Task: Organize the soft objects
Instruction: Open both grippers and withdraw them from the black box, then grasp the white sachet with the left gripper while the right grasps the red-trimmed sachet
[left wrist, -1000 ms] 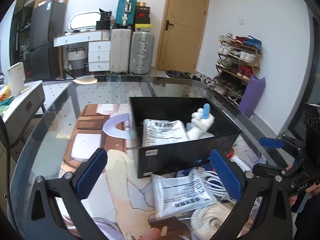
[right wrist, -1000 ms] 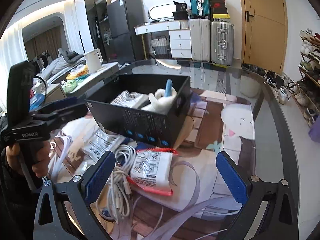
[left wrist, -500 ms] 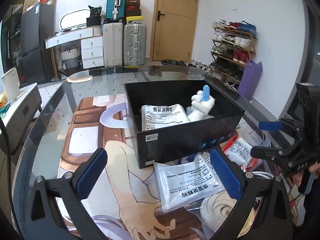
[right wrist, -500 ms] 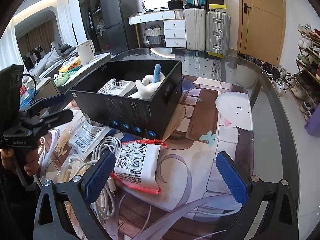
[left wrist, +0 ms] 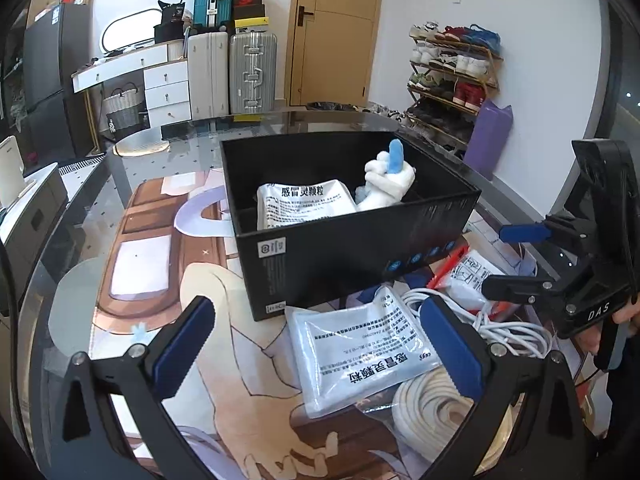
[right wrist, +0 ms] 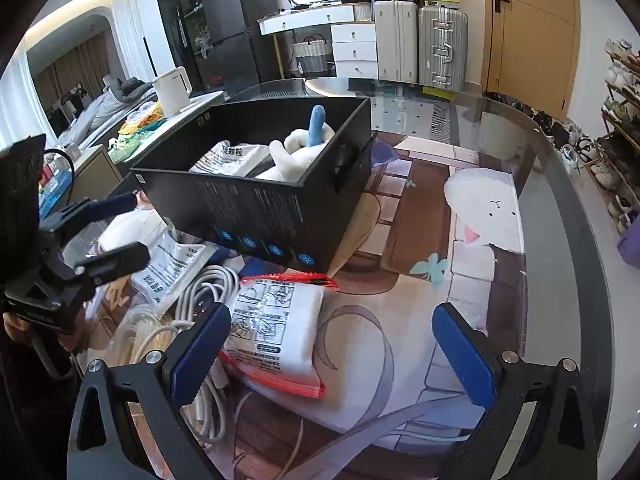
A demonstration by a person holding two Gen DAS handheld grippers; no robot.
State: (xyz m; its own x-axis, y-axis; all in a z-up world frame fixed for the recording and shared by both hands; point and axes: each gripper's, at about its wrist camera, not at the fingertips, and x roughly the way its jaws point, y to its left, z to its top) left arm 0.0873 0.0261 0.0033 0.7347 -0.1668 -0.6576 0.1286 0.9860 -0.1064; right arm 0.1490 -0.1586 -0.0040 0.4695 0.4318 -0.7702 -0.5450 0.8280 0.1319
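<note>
Both claws are hanging spread and empty: the left gripper [left wrist: 316, 344] is framing the clear pouch [left wrist: 366, 350], the right gripper [right wrist: 332, 344] the red-edged packet [right wrist: 276, 332]. Beside both, cable coils [right wrist: 192, 300] are crowding in and risking a snag. Beyond, the black box [left wrist: 352, 220] is waiting.

Left gripper [left wrist: 316, 344]: black frame, blue pads, silver screws. Right gripper [right wrist: 332, 348]: same build, white "DAS" lettering on body. Bare fingers on handle; sleeve possibly dark.
</note>
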